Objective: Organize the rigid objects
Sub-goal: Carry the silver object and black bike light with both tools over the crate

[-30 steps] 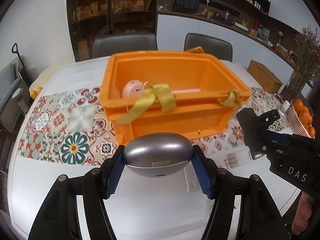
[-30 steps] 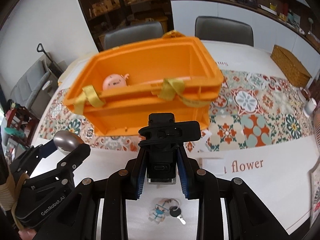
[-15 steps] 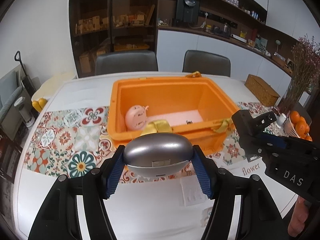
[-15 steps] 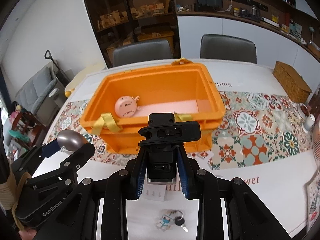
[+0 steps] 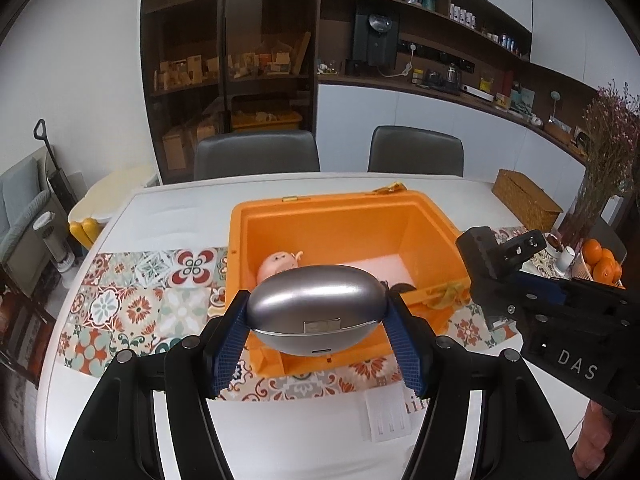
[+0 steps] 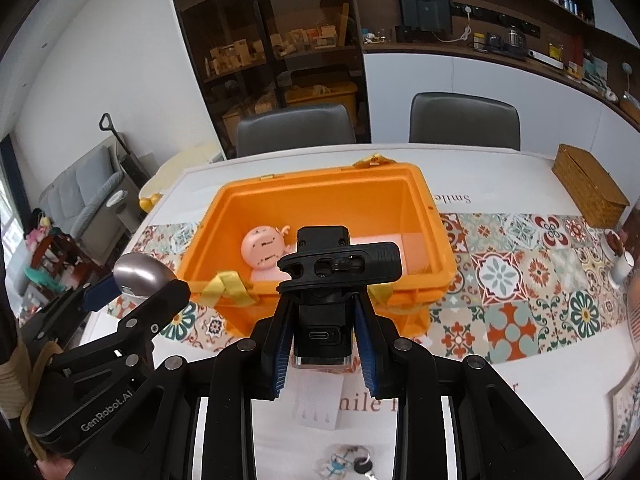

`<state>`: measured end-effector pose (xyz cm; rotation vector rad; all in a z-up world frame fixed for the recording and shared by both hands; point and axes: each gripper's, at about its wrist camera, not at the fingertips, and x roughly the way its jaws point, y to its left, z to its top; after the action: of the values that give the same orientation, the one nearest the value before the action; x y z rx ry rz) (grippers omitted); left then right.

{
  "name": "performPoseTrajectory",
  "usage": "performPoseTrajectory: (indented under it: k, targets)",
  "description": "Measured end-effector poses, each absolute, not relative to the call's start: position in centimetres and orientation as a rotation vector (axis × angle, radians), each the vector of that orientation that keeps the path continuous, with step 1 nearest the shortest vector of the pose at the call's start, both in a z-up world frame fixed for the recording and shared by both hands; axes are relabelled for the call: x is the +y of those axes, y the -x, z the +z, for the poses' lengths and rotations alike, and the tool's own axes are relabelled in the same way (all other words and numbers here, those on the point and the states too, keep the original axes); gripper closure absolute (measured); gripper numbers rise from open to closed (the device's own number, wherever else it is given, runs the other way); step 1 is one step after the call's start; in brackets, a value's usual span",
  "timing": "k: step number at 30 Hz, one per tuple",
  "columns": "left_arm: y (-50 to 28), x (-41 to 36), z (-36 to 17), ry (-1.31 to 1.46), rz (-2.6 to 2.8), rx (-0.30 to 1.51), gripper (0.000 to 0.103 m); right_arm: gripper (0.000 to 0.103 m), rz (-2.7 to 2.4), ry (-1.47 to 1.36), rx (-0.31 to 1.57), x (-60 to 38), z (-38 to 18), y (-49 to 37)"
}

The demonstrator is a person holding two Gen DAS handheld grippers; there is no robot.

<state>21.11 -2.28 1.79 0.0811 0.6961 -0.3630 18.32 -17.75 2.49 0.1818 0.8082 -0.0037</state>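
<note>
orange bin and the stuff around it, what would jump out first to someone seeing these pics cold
The open orange bin in the middle of the table, on a patterned tile runner, with a pink doll head lying inside by its left wall. Close to the lens, the left tongs clamp a silver egg-shaped case in front of the bin, and the right tongs grip a small black device. A key ring lies on the white table at the near edge.
</note>
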Motion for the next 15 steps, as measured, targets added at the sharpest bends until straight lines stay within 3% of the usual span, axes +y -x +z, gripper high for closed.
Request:
performPoseTrajectory:
  k: [15]
  targets:
    - [-24.6,-3.7,2.4,-0.092,-0.364,0.695,0.038,0.073,0.016,-0.168,0.803,-17.8,2.6,-22.2]
